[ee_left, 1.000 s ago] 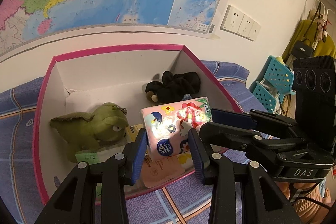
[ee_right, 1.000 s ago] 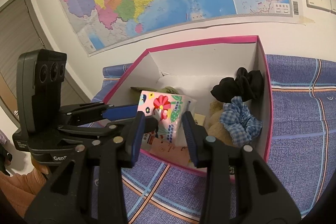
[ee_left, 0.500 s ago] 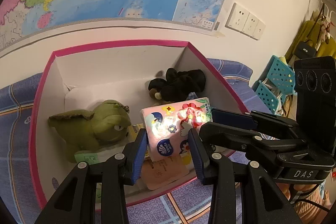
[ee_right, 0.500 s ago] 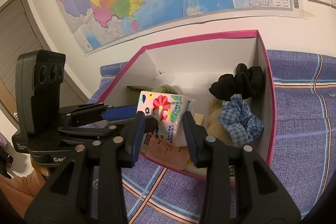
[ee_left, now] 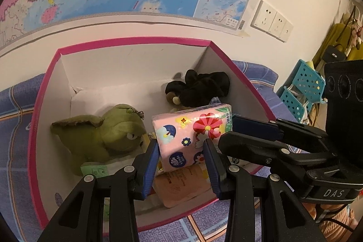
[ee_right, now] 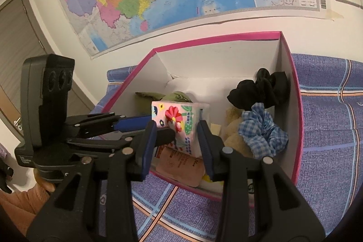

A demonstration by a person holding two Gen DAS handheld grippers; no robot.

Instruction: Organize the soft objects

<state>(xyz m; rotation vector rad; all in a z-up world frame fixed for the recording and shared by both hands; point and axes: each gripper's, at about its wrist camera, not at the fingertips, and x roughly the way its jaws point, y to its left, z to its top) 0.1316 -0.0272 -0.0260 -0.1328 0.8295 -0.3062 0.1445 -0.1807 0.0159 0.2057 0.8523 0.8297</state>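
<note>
Tissue pack (ee_left: 192,130) | above pink box (ee_left: 127,42) | left claw (ee_left: 181,151) and right claw (ee_right: 177,135) both clamped on it

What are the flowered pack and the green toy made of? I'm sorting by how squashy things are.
The flowered tissue pack, held by both grippers, looks like thin glossy plastic film over soft paper: it shines under the light. The green plush toy looks like matte, short-piled fabric with stitched seams, probably stuffed.
</note>
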